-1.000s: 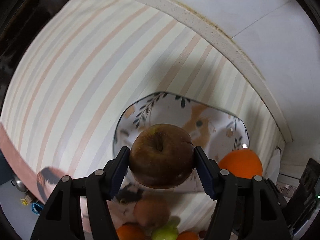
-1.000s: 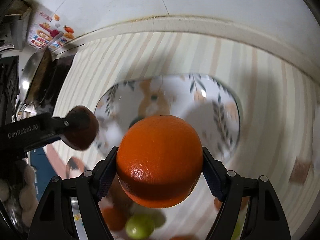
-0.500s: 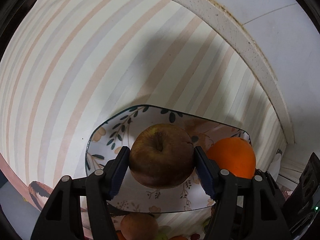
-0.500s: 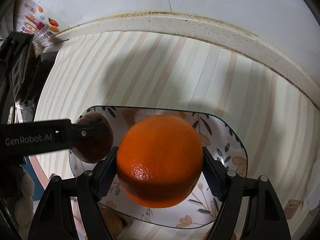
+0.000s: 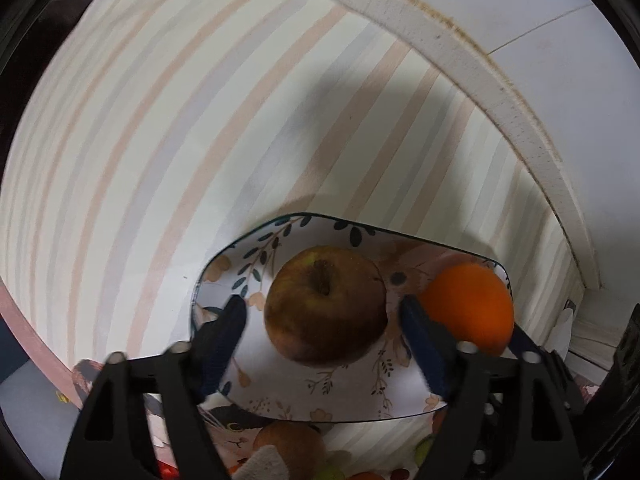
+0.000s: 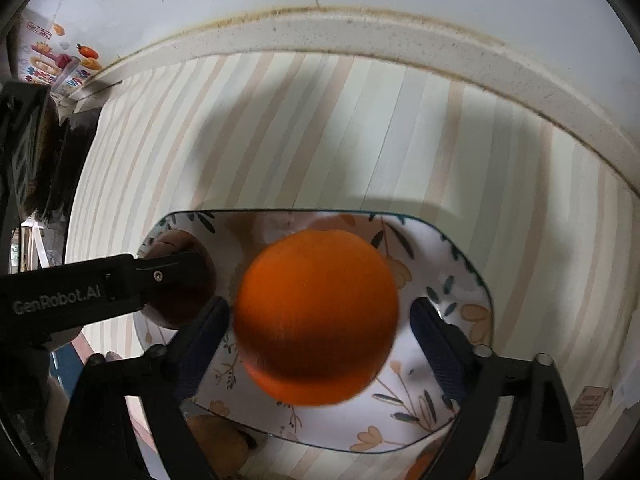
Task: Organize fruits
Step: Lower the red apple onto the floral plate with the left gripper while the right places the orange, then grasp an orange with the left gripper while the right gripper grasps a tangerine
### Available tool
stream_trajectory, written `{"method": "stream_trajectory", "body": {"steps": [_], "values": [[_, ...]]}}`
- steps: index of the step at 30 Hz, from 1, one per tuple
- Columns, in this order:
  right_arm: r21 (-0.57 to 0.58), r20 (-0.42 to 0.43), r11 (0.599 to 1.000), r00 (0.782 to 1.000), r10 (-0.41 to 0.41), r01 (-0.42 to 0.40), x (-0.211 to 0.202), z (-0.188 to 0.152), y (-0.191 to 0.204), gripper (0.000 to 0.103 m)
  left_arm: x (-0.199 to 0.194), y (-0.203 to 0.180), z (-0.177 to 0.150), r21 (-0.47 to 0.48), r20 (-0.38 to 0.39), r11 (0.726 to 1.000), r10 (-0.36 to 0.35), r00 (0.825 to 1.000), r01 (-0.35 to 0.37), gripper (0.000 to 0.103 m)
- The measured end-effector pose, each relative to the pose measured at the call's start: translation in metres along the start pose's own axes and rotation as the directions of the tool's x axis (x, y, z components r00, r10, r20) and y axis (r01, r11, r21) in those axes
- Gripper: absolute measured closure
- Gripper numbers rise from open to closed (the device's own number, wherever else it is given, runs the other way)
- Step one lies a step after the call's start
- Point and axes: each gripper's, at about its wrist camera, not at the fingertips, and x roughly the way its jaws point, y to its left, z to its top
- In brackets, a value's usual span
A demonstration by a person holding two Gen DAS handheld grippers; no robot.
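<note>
Left gripper (image 5: 324, 320), right gripper (image 6: 320, 320) just opened, pads clear; apple (image 5: 326, 306), orange (image 6: 316, 332) over floral plate (image 6: 460, 280).

Fruit (image 5: 288, 446) below plate (image 5: 280, 404), perhaps apple

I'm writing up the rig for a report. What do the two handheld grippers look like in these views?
Both match. The left gripper and right gripper each have two angular matte-black fingers with cut-out windows and silver pivot screws, ending in dark blue textured pads. Seen from the right wrist, the left gripper's black side carries pale "GenRobot.AI" lettering. No cables or sleeves show.
</note>
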Motion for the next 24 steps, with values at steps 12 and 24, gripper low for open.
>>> {"method": "stream_trajectory", "body": {"steps": [12, 24], "values": [[-0.015, 0.061, 0.995, 0.994, -0.095, 0.096, -0.070, -0.050, 0.001, 0.008, -0.070, 0.003, -0.071, 0.114, 0.241, 0.979, 0.140, 0.960, -0.171, 0.018], [-0.029, 0.183, 0.994, 0.978, -0.101, 0.108, -0.136, -0.123, 0.016, 0.008, -0.127, 0.020, -0.156, 0.132, 0.367, 0.978, 0.103, 0.924, -0.161, 0.018]]}}
